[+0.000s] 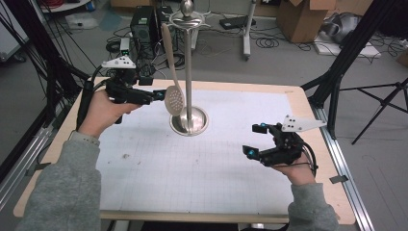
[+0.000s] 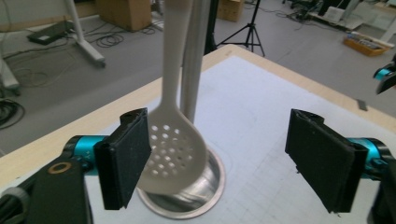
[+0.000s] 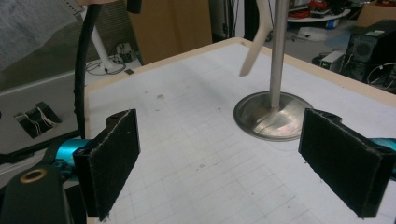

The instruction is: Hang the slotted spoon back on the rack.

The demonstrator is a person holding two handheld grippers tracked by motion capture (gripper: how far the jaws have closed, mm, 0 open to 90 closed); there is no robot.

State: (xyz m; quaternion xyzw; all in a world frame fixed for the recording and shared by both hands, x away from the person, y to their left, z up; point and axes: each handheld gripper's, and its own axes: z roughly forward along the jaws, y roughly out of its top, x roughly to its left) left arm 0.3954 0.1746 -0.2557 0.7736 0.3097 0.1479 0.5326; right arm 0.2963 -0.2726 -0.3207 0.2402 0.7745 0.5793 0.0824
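A pale slotted spoon [image 1: 173,99] hangs by its handle from the top of a metal stand [image 1: 188,72] whose round base rests on the white grid mat [image 1: 202,173]. My left gripper [image 1: 157,95] is held level just left of the spoon's bowl. In the left gripper view its jaws [image 2: 219,158] stand wide apart and open, with the spoon bowl [image 2: 175,154] close beside the left pad [image 2: 128,158] and nothing pressed between them. Near the right edge of the mat my right gripper [image 1: 255,140] is open and empty [image 3: 229,158], facing the stand's base [image 3: 273,116].
The wooden table edge [image 1: 308,96] frames the mat. Beyond it on the floor stand a computer tower [image 1: 144,24], cardboard boxes [image 1: 300,19], cables and a black tripod [image 1: 380,103]. A dark frame post [image 1: 43,57] rises at the left.
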